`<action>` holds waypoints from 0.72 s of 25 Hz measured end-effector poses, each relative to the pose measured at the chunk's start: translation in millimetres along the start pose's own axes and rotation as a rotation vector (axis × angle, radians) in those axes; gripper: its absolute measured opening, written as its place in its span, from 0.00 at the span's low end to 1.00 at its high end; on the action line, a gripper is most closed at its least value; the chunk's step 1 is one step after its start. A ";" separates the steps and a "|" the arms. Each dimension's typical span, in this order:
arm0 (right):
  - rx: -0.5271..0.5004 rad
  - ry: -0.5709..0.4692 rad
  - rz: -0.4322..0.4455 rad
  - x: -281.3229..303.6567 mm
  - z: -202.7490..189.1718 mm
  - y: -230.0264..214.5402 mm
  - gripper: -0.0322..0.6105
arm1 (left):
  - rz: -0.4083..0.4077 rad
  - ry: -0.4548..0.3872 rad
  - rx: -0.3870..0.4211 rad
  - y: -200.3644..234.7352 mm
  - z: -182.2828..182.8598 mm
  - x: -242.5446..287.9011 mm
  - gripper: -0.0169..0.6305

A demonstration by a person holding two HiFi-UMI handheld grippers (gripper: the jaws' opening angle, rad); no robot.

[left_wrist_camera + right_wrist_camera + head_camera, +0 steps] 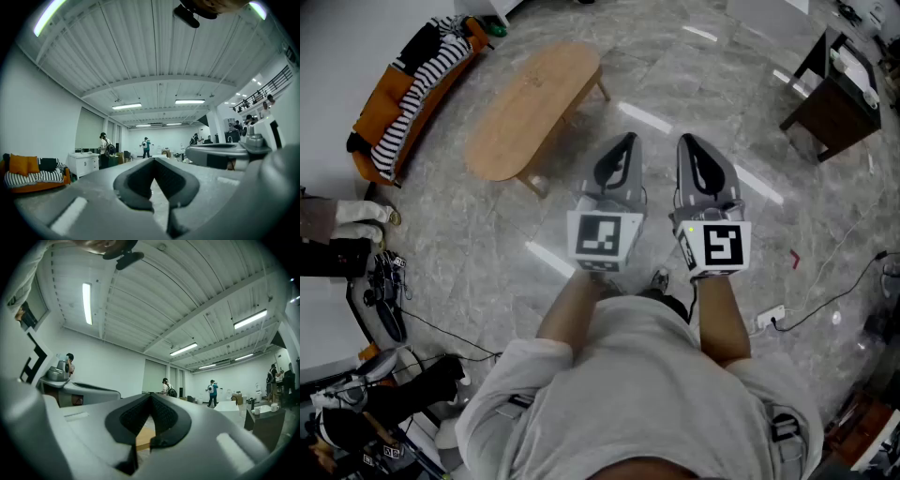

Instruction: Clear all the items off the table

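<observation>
The left tongs [627, 141] and right tongs [687, 142] are both closed, tips together, side by side near the wooden desk's [534, 105] near end.

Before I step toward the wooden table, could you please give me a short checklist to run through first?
Left gripper empty, jaws together: ok.
Right gripper empty, jaws together: ok.
Wooden table within reach: not ok, it stands ahead to the left, apart from both grippers.
Something on the table to pick: not ok, nothing shows on its top.
Floor toward the table free: ok.
</observation>
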State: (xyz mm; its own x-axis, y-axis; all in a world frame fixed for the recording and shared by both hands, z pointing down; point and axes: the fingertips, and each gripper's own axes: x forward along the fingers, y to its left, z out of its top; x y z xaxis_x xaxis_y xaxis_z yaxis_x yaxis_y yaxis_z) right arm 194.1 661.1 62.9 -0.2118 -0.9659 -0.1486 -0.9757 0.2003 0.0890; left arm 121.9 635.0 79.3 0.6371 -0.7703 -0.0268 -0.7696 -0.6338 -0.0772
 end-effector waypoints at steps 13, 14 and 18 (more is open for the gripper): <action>0.018 -0.009 0.050 0.8 -9.9 -24.8 0.06 | 0.049 0.033 -0.011 -15.7 -10.0 18.8 0.06; 0.018 -0.012 0.059 2.6 -10.3 -25.9 0.06 | 0.057 0.035 -0.013 -15.4 -10.8 20.7 0.06; 0.029 -0.001 0.103 4.8 -18.6 -32.4 0.06 | 0.087 0.043 -0.021 -20.7 -14.5 28.7 0.06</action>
State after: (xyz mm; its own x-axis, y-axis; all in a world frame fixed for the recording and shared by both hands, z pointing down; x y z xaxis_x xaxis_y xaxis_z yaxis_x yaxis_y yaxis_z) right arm 225.8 646.9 77.5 -0.3109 -0.9399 -0.1409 -0.9500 0.3029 0.0755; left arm 155.5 625.0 94.6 0.5659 -0.8244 0.0101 -0.8229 -0.5656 -0.0551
